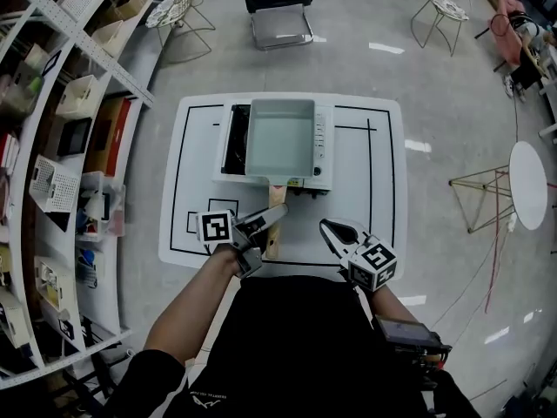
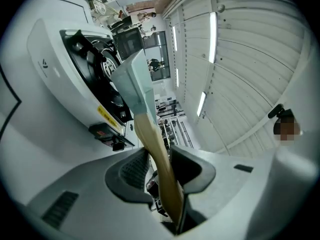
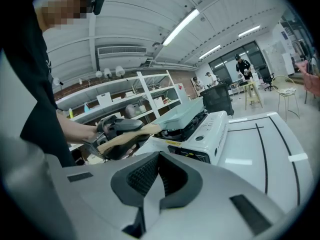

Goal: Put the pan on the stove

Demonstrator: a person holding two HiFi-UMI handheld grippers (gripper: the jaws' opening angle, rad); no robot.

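A pale green rectangular pan (image 1: 280, 138) lies over the top of the white portable stove (image 1: 322, 146) in the middle of the white table (image 1: 383, 190). Whether it rests on the burner grate I cannot tell. Its wooden handle (image 1: 277, 200) points toward me. My left gripper (image 1: 271, 218) is shut on that handle, which runs between the two pads (image 2: 131, 171) toward the pan (image 2: 131, 79) and the stove (image 2: 60, 69). My right gripper (image 1: 325, 225) hovers to the right of the handle, shut and holding nothing; its view shows the pan (image 3: 185, 113), the stove (image 3: 207, 129) and my left gripper (image 3: 117, 134).
Black lines mark out fields on the table top. White shelves (image 1: 52, 146) with boxes and bins run along the left side. Chairs (image 1: 277, 7) stand beyond the table, and a small round white table (image 1: 528, 184) is at the right.
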